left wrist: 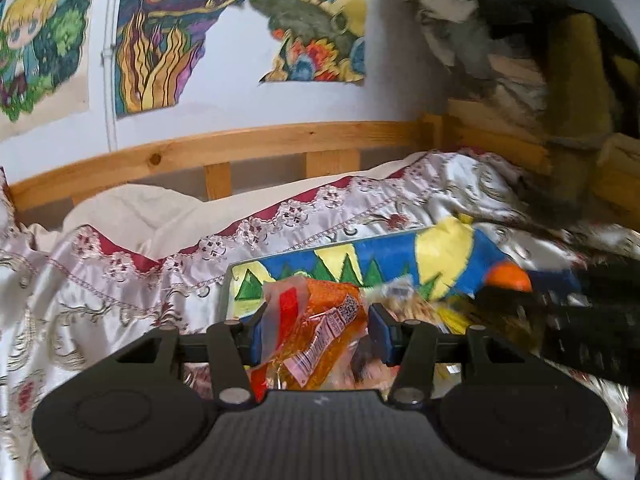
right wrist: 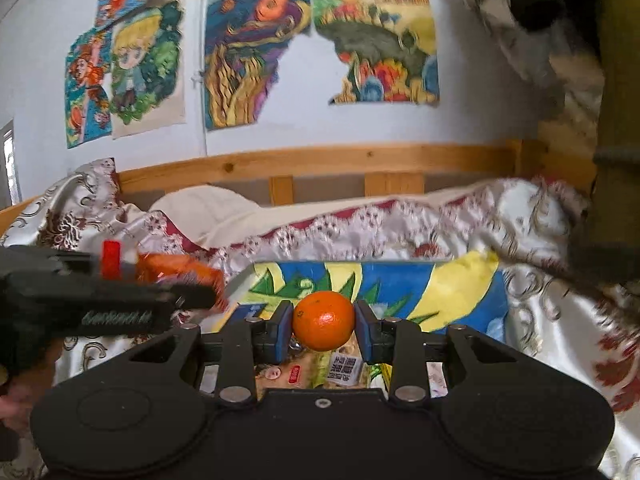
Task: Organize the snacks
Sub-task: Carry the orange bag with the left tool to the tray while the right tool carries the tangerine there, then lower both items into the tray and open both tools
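My left gripper (left wrist: 316, 334) is shut on an orange snack packet (left wrist: 316, 336) with a red strip and a white label, lifted above the bed. My right gripper (right wrist: 323, 326) is shut on a round orange fruit (right wrist: 323, 320), its blue pads pressing both sides. From the right wrist view the left gripper (right wrist: 192, 296) with the snack packet (right wrist: 180, 272) shows at the left. From the left wrist view the orange fruit (left wrist: 508, 276) appears at the right beside the dark right gripper body. Below both lies a blue, yellow and green painted board (right wrist: 420, 284) with more snack packets (right wrist: 344, 368) on it.
A patterned satin bedspread (left wrist: 120, 280) covers the bed, with a white pillow (right wrist: 200, 208) behind. A wooden bed rail (right wrist: 320, 160) runs along the wall with drawings (right wrist: 248, 60) on it. Dark and yellow fabric (right wrist: 616, 120) hangs at the right.
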Motion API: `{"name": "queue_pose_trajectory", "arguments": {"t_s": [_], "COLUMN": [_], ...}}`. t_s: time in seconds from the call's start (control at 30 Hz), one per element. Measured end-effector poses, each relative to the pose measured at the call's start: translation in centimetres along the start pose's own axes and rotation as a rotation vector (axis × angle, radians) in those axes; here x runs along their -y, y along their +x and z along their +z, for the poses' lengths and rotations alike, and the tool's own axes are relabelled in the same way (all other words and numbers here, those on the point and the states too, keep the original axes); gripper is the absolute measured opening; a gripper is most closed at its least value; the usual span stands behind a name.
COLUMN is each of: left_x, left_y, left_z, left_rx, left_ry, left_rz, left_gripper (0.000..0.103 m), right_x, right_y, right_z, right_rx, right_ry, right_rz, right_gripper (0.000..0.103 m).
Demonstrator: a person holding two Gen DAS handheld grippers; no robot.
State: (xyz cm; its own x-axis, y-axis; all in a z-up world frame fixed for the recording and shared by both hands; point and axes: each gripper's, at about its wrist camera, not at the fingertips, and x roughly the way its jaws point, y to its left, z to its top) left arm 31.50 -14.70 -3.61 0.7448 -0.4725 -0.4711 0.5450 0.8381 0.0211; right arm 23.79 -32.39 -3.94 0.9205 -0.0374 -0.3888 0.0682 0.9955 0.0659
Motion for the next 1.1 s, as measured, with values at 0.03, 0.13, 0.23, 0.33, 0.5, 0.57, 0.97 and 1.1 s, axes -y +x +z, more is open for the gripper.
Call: {"name": "queue_pose_trajectory", "arguments": {"t_s": [0.03,0.13,0.23,0.33,0.5,0.57,0.97,1.1], "left_x": [-0.1,-0.8,-1.4,-2.1,-2.7,-2.6,-2.3,-2.4], "left_y": [0.9,3.6,5.6,6.7,7.0,7.0,7.2,7.0], "left_z": [0.1,0.2,-0.2,-0.7,-1.4,-1.6,-2.9,-3.1], "left_rx": [-0.006,-0.034,-0.075,-0.114,-0.135,-0.137,-0.140,-0.151], "left_ry": [-0.013,-0.057,-0.073,-0.100,-0.112,-0.113,-0.126,-0.139], "left_rz": [0.008,0.033,0.062,0.074,0.093,0.096,0.128,0.132], "left_gripper": [0.055,0.055,0.055,0.055,0.055,0.055,0.056,0.061], "right_x": [0.2,0.8,0.7,0.1,-1.1,-1.5,-3.2,-3.4], "right_y": [0.7,2.7,4.2,5.0,5.6,5.7,6.1,6.0], "right_z": [-0.2,-0.7,-1.3,-2.0,-3.0,-3.2,-4.4,-4.5], "right_rx": [-0.010,-0.035,-0.059,-0.083,-0.118,-0.127,-0.132,-0.131], "right_ry": [0.008,0.033,0.052,0.044,-0.007,-0.034,-0.142,-0.164], "right_rz": [0.000,0.006,0.019,0.029,0.021,0.014,-0.012,-0.016], "right_gripper": [0.035,0.035,0.035,0.035,0.035,0.035,0.037,0.041]}}
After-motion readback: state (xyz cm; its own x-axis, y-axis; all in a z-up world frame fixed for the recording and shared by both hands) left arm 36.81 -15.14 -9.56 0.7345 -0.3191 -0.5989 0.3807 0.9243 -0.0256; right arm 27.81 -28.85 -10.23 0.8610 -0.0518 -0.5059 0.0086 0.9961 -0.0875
